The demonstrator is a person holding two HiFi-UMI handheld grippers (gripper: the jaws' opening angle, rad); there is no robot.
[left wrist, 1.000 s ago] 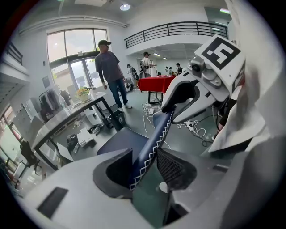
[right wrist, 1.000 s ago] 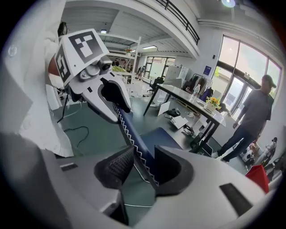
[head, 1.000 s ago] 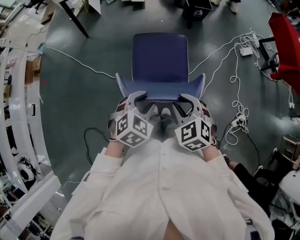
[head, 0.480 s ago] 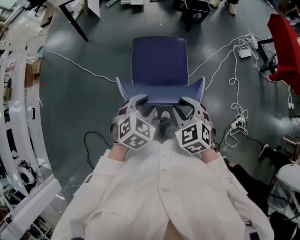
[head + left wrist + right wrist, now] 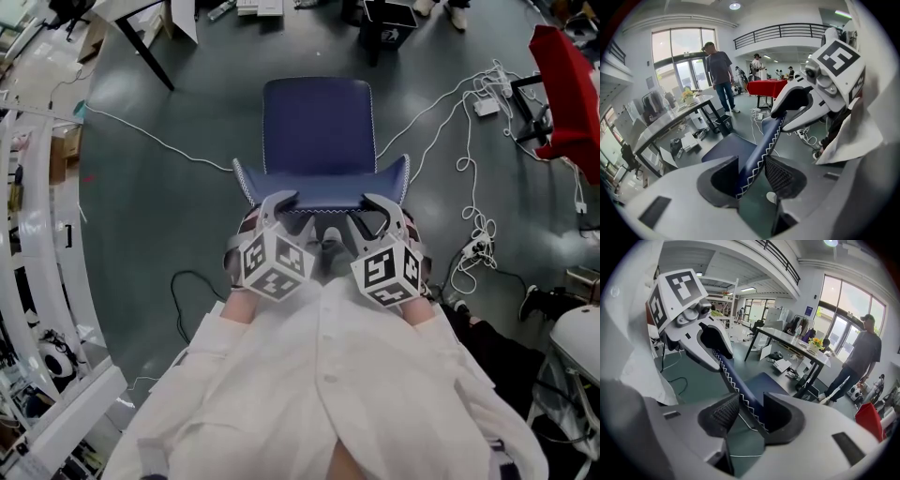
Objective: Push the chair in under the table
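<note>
Blue with white stitching, the chair (image 5: pixel 319 127) stands on open grey floor, seat pointing away from the person who stands right behind it. The left gripper (image 5: pixel 752 166) and right gripper (image 5: pixel 751 411) each straddle the top edge of the backrest (image 5: pixel 323 187), one near each corner. Both sets of jaws stand wide, yet the pads appear to bear on the front and back of the padded edge, so the chair looks held at two points. The table (image 5: pixel 661 126) lies ahead and to the left, well apart from the chair, with a person (image 5: pixel 719 70) standing beside its far end.

The push looks ready to start, and several things could spoil it. White cables (image 5: pixel 441 122) trail across the floor on both sides of the seat, and a chair leg could snag one and drag it along. Force applied this high on the backrest could tip the chair forward rather than slide it, above all if a leg catches. Since the table sits off-line, a straight shove would miss the gap under it. Steering means uneven pressure from the two grippers, which could twist the thin edge out from between the pads. A black bin (image 5: pixel 389 19) ahead and the bystander narrow the path.
</note>
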